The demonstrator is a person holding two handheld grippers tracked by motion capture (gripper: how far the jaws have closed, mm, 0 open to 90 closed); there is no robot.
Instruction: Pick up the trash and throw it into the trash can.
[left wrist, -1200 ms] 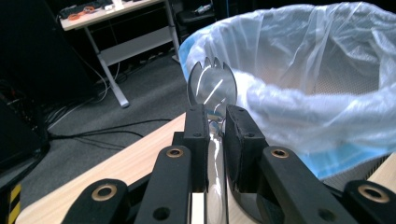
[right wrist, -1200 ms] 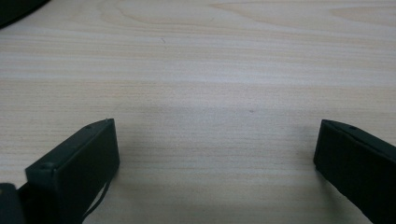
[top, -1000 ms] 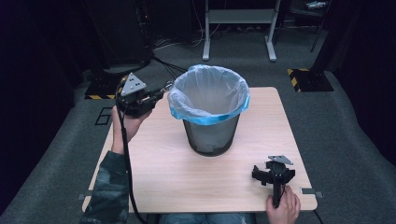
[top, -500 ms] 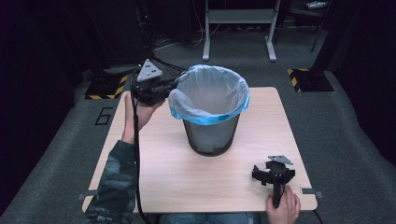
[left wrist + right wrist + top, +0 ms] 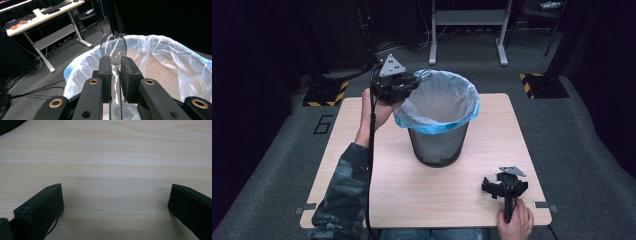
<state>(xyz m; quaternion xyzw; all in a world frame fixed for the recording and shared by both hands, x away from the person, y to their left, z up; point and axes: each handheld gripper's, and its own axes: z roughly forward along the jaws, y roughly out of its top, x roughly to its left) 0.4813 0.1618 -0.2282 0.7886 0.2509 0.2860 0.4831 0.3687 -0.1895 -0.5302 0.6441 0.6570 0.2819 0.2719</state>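
Left gripper (image 5: pixel 418 79): pinching a clear plastic fork (image 5: pixel 113 47) by its handle and holding it over the near-left rim of the lined mesh bin (image 5: pixel 439 145), tines pointing across the opening; the disposal step appears to be in hand. The next move is probably calling for a spread of those jaws once the fork is hanging fully inside the blue-edged liner (image 5: pixel 452 102). Right gripper (image 5: pixel 504 186): resting spread and empty on the table (image 5: pixel 377 175), well apart from the bin.
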